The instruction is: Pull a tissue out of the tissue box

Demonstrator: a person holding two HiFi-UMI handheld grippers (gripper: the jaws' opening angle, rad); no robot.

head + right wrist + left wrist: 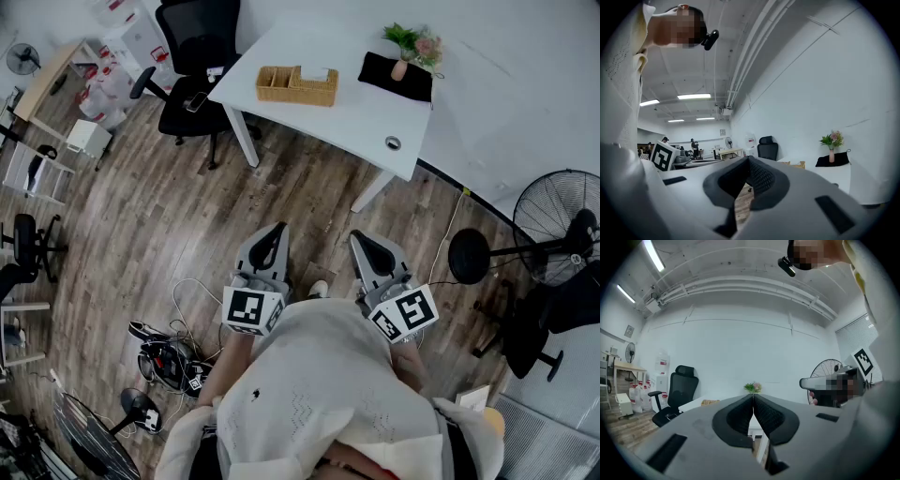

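A woven tissue box with a white tissue showing at its top sits on the white table, far ahead of me. It appears small in the left gripper view and the right gripper view. My left gripper is held close to my body above the wooden floor, its jaws shut with nothing between them. My right gripper is beside it, also shut and empty. Both are well short of the table.
A vase of flowers stands on a black cloth at the table's far right. A black office chair is left of the table. A standing fan is at my right, and cables with gear lie on the floor at my left.
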